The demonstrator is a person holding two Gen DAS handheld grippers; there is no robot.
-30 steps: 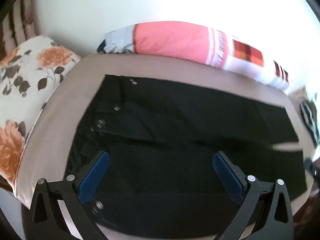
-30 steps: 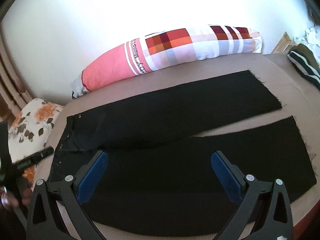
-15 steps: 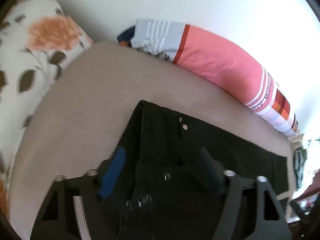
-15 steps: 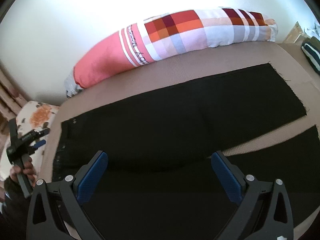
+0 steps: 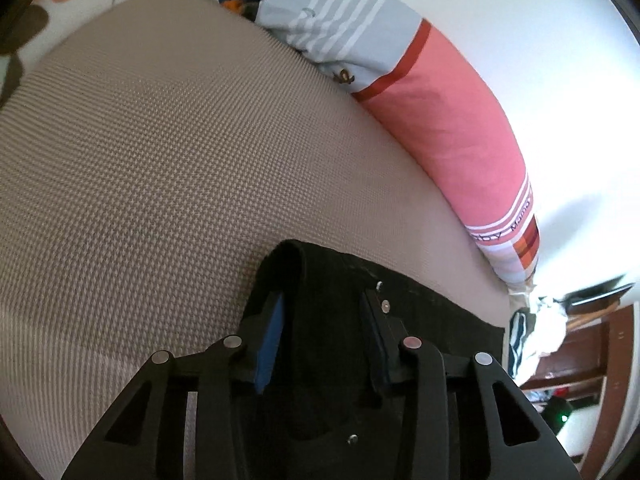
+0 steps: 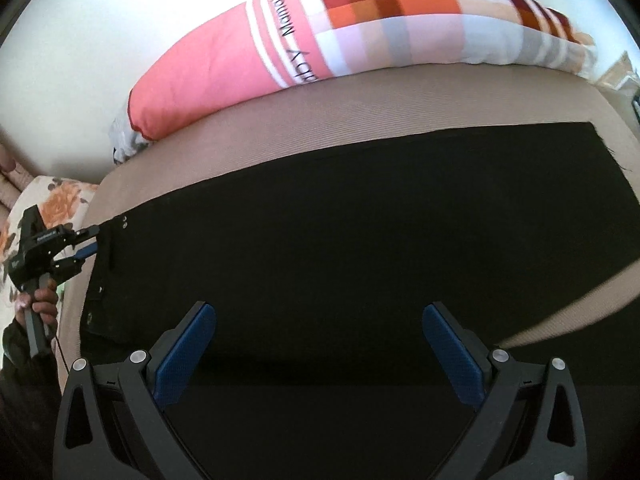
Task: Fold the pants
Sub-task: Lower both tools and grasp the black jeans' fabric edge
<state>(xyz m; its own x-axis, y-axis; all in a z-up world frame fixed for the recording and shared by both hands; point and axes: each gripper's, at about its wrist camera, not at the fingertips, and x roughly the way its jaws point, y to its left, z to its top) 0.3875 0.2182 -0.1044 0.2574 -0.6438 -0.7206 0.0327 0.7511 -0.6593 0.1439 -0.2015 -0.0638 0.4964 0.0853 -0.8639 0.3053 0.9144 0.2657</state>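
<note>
We see the black pants [image 6: 360,240] lying flat on the beige bed [image 5: 160,160]. Our left gripper [image 5: 324,316] is closing around the raised waistband corner, its pads not yet pinching; our right gripper [image 6: 316,344] hangs spread wide above the fabric.

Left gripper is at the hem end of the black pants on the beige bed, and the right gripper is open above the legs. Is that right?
Not the hem. The right wrist view shows the left gripper at the waistband end of the black pants, jaws closing around the band. The right gripper is open above the legs, on the beige bed.
</note>
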